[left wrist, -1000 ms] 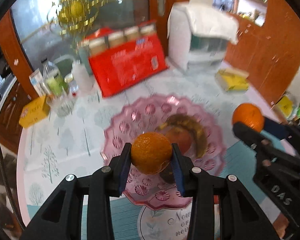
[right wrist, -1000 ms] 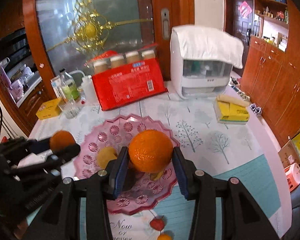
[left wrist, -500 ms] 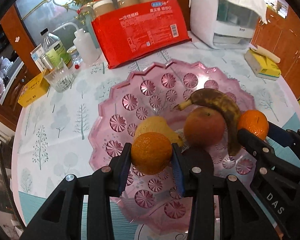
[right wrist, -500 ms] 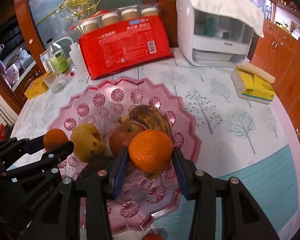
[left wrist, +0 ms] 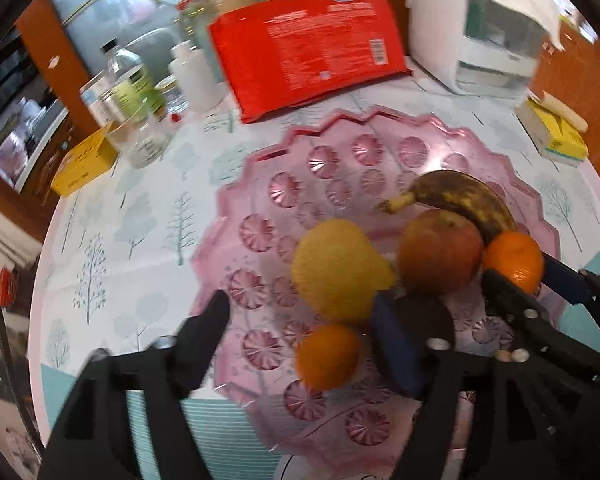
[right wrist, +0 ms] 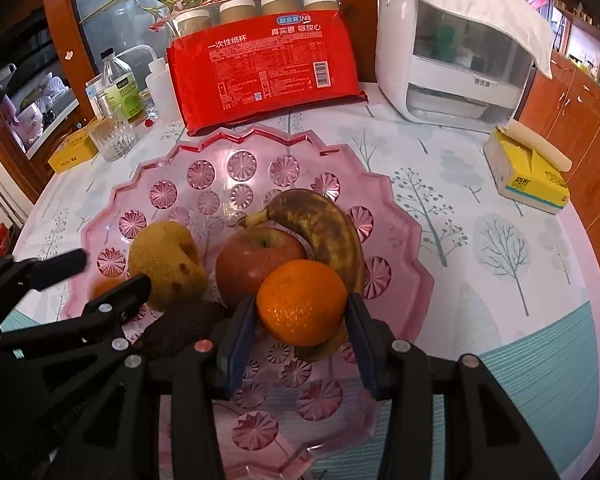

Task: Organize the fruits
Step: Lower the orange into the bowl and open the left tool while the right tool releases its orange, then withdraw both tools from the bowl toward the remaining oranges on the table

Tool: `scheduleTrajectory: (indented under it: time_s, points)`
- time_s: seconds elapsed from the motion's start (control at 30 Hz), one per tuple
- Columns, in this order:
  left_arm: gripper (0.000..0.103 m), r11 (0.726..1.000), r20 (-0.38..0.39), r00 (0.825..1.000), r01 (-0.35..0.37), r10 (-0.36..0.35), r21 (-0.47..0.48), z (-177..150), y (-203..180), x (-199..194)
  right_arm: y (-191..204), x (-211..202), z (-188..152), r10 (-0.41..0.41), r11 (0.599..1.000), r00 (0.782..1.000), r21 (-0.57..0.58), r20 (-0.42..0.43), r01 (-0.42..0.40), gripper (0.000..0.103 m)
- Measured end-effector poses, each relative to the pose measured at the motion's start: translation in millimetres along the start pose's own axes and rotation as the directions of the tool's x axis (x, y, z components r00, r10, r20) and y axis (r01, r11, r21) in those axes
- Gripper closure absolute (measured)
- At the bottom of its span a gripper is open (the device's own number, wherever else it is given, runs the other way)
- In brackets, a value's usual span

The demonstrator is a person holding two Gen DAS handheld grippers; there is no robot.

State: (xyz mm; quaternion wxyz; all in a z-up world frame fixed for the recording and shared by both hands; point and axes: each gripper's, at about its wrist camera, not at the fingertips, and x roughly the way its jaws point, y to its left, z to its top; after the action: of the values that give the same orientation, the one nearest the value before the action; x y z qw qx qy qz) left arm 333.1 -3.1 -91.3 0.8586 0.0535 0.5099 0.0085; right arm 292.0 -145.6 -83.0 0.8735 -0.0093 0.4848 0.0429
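Note:
A pink plastic fruit plate point(left wrist: 340, 128) point(right wrist: 260, 140) holds a yellow pear point(left wrist: 336, 268) point(right wrist: 166, 266), a red apple point(left wrist: 440, 252) point(right wrist: 256, 264) and a brown banana point(left wrist: 464, 200) point(right wrist: 324, 228). My left gripper point(left wrist: 300, 328) is open; a small orange point(left wrist: 326, 356) lies loose on the plate between its fingers, near the right one. It also shows in the right wrist view point(right wrist: 104, 286). My right gripper point(right wrist: 302, 320) is shut on a second orange point(right wrist: 302, 302) point(left wrist: 514, 260), low over the plate beside the apple and banana.
Behind the plate stand a red pack of paper cups point(right wrist: 264, 68), a white appliance point(right wrist: 452, 52), a glass point(right wrist: 112, 138), bottles point(right wrist: 120, 88) and a yellow box point(right wrist: 74, 154). A yellow tissue box point(right wrist: 528, 176) sits at the right. The table edge curves along the left and right.
My left gripper has opened and let go of its orange, which now lies on the plate. My right gripper has lowered with its orange toward the plate.

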Motion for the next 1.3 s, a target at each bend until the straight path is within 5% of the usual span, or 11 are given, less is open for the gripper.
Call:
scheduleTrajectory:
  time_s: [0.17, 0.6, 0.8, 1.1, 1.3]
  points:
    - [0.022, 0.999, 0.007, 0.999, 0.039, -0.039, -0.028, -4.4, 12.3, -9.3, -1.7, -11.6, 0.2, 0.004, 1.000, 1.000, 0.017, 0.030, -0.005, 0.045]
    - [0.022, 0.988, 0.147, 0.979, 0.151, -0.144, -0.043, -17.6, 23.8, -70.5, 6.1, -69.0, -4.0, -0.031, 0.999, 0.994, 0.026, 0.102, 0.028, 0.045]
    - [0.022, 0.974, 0.129, 0.968, 0.222, -0.214, -0.050, -26.2, 31.0, -92.3, 12.6, -99.6, -13.1, -0.062, 0.998, 0.990, 0.036, 0.128, 0.058, 0.045]
    - [0.022, 0.963, 0.200, 0.942, 0.267, -0.269, 0.036, -54.9, 34.9, -137.7, 24.3, -145.1, -39.8, -0.090, 0.996, 0.984, 0.042, 0.153, 0.084, 0.045]
    - [0.021, 0.949, 0.173, 0.933, 0.308, -0.315, 0.066, -71.9, 33.7, -155.1, 28.8, -176.2, -60.5, -0.093, 0.995, 0.982, 0.039, 0.167, 0.087, 0.045]
